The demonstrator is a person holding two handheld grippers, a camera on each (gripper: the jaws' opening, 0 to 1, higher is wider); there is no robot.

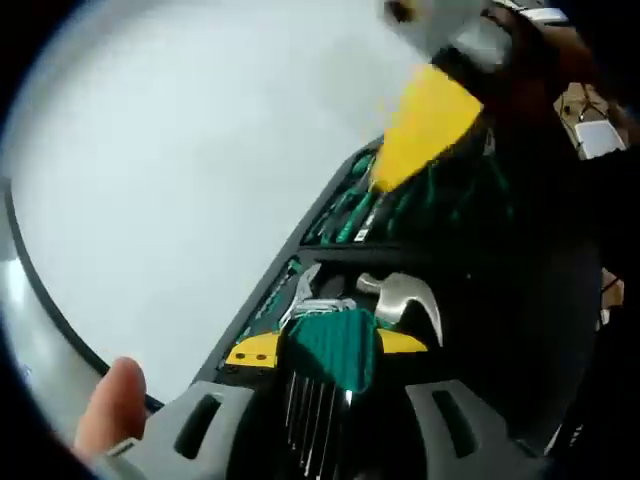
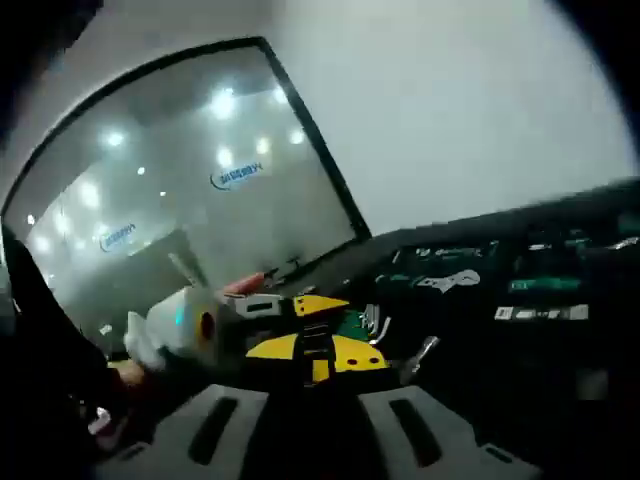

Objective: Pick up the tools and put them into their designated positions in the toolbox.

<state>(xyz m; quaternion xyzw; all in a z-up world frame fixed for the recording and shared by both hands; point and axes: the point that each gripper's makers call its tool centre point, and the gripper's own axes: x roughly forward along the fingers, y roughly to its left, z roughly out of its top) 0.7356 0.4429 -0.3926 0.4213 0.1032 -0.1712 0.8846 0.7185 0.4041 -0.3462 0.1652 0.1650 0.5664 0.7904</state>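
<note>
Where the left gripper is seen, a green holder of hex keys is clamped between its jaws, above the open toolbox. The keys are judged stiff, light and slippery; the plastic holder is the better hold. Whether the right gripper grips the yellow tool cannot be told.
</note>
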